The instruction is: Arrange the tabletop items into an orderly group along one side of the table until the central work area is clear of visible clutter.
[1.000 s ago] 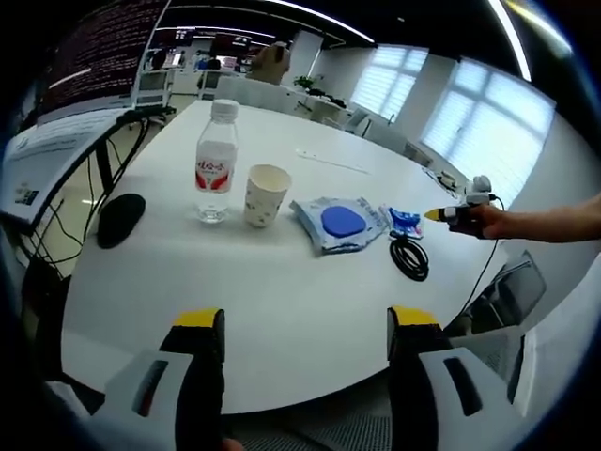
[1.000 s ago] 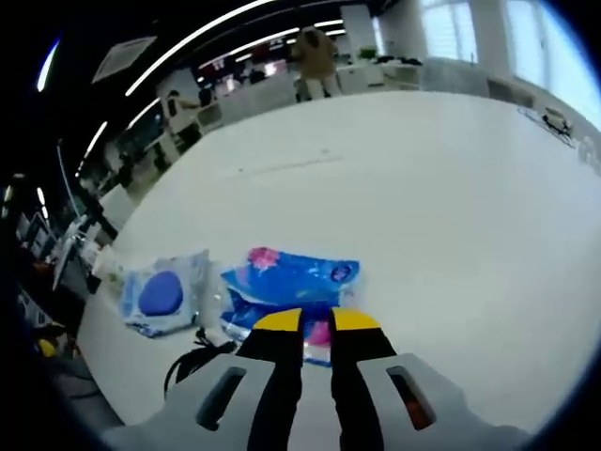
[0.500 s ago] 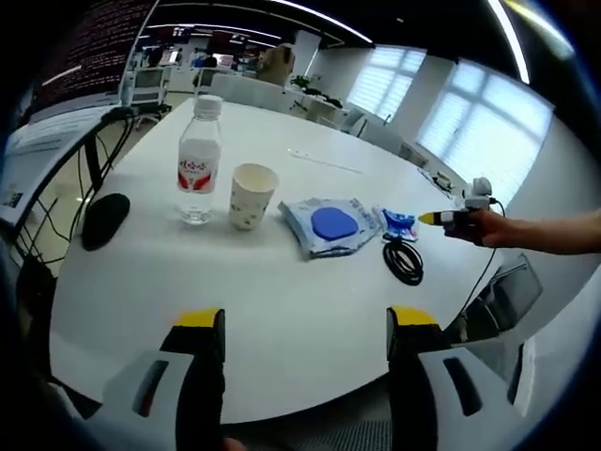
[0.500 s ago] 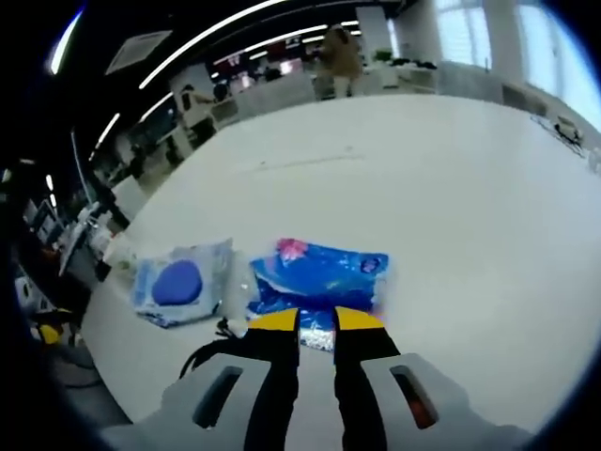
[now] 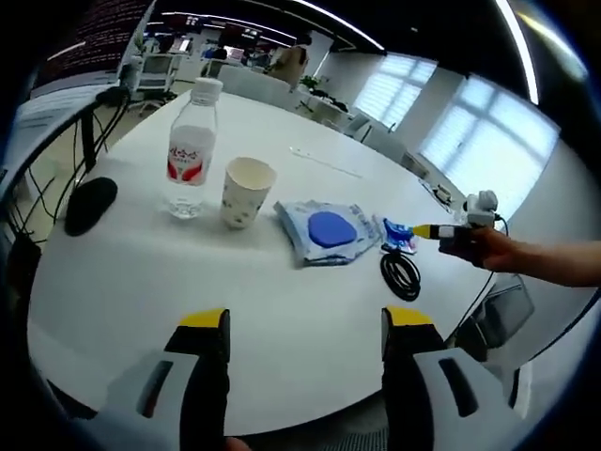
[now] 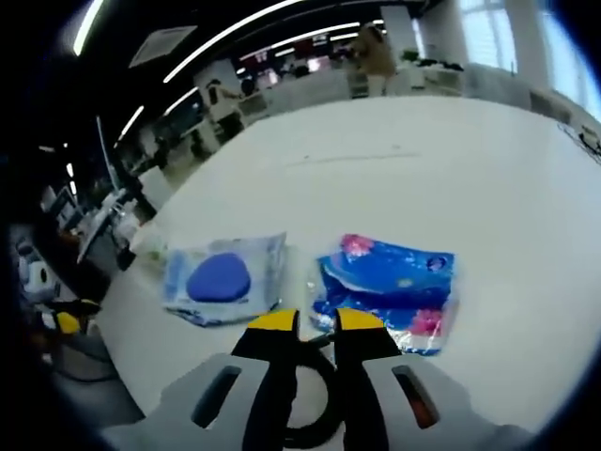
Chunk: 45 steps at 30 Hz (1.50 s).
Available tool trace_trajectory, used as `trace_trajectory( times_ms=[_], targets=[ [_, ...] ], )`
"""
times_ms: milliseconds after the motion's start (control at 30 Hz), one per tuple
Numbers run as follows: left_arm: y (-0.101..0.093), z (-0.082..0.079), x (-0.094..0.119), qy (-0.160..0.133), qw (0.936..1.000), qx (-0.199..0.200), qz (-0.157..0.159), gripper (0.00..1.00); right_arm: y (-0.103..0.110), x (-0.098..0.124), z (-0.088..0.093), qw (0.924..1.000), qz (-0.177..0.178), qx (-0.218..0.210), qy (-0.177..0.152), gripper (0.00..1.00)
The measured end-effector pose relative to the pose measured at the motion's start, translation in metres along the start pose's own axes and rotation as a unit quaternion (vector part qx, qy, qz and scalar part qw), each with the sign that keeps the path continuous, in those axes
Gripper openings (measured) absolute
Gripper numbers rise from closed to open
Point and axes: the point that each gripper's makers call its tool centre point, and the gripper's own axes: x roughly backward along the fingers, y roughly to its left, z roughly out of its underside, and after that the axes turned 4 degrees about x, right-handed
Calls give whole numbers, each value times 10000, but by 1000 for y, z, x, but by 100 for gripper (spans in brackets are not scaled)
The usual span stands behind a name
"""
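**A:** Non-task items in your views, pls?

**B:** Your left gripper view, bkgd:
- 1 window wall w/ blinds (image 5: 488, 155)
- ceiling light strips (image 5: 329, 17)
- 1 dark screen w/ text lines (image 5: 94, 47)
- cables (image 5: 23, 202) hanging at far left
- 1 chair (image 5: 498, 310) low at right

Your right gripper view: 1 person in brown (image 6: 376, 52), standing, far bkgd.

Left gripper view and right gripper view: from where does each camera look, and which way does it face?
Left gripper view: low at the table's near edge, facing across it at the bottle, paper cup, wipes pack and black cable; own fingers spread; a hand enters from the right.
Right gripper view: above the cable, facing the wipes pack and blue packet; fingers close.
Shared: table, wipes pack, cable, blue packet.
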Motion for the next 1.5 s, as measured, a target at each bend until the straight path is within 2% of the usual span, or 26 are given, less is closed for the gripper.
trace_trajectory(
  times_ms=[200,733,900,1133,1267,1367,1500],
  targets=[
    [-3,-1,-10,61,10000,21,22,63,10,-9,1,9998,-164,102,54,12],
    [-8,-4,-47,100,9991,415,-9,57,36,-27,3,9984,-531,136,168,14],
    [-7,-6,-57,87,9982,592,-85,54,36,-29,4,9983,-533,117,198,14],
    [-14,-6,-71,146,9981,594,-64,52,31,-32,3,9983,-517,106,238,15],
    [-17,-11,-80,134,9980,616,-79,49,30,-35,1,9982,-527,126,264,15],
    [-14,-19,-87,27,9967,780,-224,46,30,-38,-1,9981,-539,160,265,16],
    [-14,-24,-96,33,9964,788,-306,47,31,-44,-1,9976,-577,201,336,19]
  ],
)
